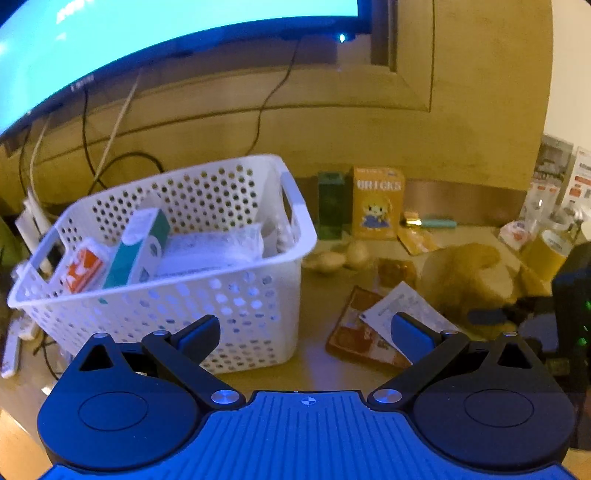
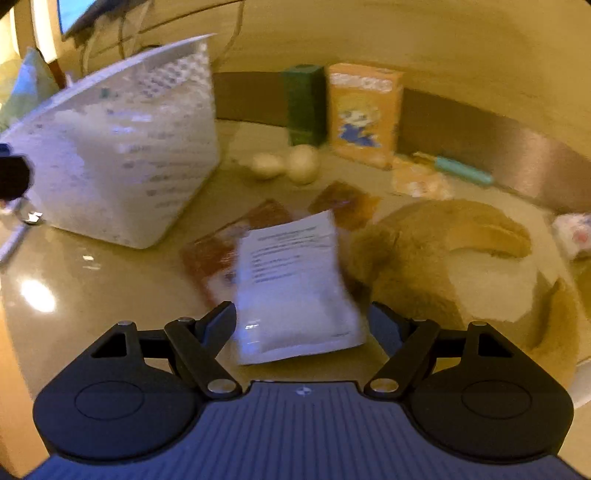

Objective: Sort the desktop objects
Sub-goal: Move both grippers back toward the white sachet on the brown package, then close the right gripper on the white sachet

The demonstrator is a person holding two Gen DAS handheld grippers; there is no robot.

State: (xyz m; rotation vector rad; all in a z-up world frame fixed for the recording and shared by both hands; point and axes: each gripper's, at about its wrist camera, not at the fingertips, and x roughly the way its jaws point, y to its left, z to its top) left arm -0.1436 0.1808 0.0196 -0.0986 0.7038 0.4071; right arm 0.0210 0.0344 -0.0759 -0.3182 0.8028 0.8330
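I am holding both the left gripper (image 1: 306, 332) and right gripper (image 2: 301, 321) released, empty; the white pouch (image 2: 295, 284) is lying beside the basket (image 2: 122, 147).

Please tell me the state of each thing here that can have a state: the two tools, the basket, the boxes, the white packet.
Left tool: open, empty.
Right tool: open, above the white packet, not gripping.
White packet: flat on the desk, partly over an orange packet.
Basket: upright, partly filled.
Orange box: upright.
Green box: upright.
Screen: lit.
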